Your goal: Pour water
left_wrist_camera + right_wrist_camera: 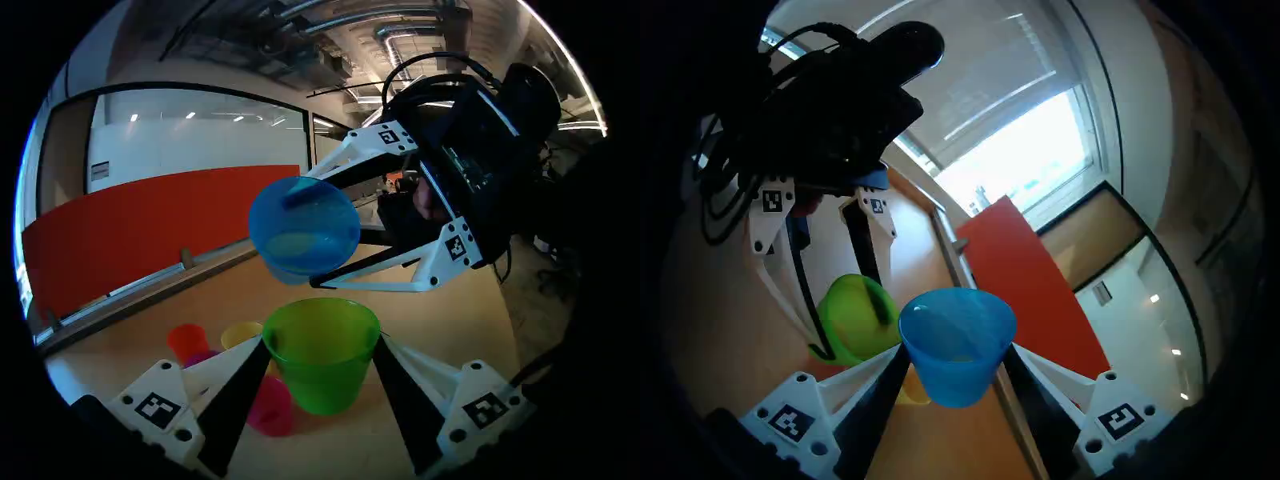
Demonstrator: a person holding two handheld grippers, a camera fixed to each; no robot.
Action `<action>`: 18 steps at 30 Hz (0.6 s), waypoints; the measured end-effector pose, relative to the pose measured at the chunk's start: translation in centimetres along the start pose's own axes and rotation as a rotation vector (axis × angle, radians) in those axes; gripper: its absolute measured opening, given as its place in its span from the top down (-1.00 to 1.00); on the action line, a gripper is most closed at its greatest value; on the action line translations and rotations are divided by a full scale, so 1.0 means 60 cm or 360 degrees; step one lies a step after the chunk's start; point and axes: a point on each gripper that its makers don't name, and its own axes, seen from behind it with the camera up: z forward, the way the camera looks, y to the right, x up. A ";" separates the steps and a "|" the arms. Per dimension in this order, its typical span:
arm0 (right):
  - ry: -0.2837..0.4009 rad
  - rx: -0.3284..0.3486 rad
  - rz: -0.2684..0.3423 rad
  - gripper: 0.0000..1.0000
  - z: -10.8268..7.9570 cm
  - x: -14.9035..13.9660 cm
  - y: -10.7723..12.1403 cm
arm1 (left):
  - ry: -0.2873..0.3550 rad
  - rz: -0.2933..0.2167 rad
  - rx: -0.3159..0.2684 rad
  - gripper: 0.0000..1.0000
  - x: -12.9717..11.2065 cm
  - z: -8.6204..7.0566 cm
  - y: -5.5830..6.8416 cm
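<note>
Yellow cup [240, 331] partly behind green cup [322, 364]

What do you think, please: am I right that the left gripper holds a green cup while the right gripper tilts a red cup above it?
Not quite: the cup in the right gripper is blue, not red. The left gripper view shows this blue cup tilted above the green cup that the left gripper holds.

Five cups can be counted for certain: one blue cup [304, 226], one green cup [322, 364], one orange cup [186, 340], one yellow cup [240, 330] and one pink cup [272, 406]. There are two grippers, the left gripper [320, 344] and the right gripper [958, 352], each with two fingers [232, 392].
</note>
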 end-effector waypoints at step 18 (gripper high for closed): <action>-0.0027 -0.0015 -0.0150 -0.72 0.002 -0.002 0.008 | 0.0010 -0.0003 -0.0006 -0.72 0.003 -0.001 -0.004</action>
